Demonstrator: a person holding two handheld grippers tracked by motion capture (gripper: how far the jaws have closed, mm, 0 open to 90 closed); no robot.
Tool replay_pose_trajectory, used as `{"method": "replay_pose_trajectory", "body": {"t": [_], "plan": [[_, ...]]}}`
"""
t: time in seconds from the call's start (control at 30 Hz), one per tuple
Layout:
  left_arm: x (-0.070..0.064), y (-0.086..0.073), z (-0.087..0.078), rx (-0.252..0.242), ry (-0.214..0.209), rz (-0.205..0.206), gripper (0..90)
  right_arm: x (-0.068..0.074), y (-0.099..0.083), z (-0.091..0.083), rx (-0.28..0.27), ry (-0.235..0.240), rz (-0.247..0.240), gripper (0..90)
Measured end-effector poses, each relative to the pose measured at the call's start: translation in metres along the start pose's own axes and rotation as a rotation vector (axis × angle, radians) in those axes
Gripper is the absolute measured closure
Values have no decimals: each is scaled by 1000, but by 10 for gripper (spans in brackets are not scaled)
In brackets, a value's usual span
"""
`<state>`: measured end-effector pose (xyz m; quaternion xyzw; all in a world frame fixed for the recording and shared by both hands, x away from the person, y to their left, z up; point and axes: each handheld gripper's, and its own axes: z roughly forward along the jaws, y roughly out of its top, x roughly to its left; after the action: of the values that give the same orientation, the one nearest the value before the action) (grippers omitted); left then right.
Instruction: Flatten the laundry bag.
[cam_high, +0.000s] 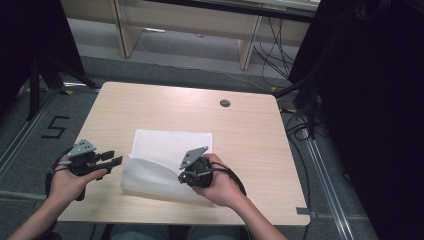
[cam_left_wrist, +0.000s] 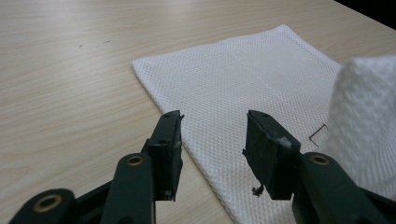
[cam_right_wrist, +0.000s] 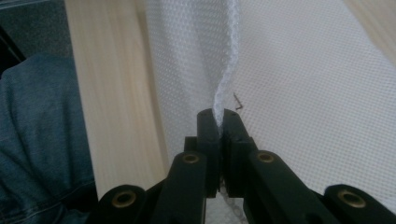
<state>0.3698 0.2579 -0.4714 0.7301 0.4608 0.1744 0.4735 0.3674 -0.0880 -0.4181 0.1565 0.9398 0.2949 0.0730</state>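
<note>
Right tongs pinch white cloth on wooden table.

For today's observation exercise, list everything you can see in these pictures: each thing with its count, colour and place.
mesh cloth: one, white, middle of the table, near edge lifted
table: one, light wood, centre
cable hole: one, dark, far side of the table
shelf unit: one, pale wood, beyond the table
floor marking: one, black, left of the table
left hand-held gripper: one, black, open, left of the cloth
right hand-held gripper: one, black, clamped on the cloth's edge
</note>
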Motion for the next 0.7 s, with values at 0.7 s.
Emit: {"method": "replay_pose_trajectory", "body": {"t": [0.7], "plan": [[-27, -3, 12, 72, -131, 79, 503, 47, -18, 16, 83, 176, -80, 864]]}}
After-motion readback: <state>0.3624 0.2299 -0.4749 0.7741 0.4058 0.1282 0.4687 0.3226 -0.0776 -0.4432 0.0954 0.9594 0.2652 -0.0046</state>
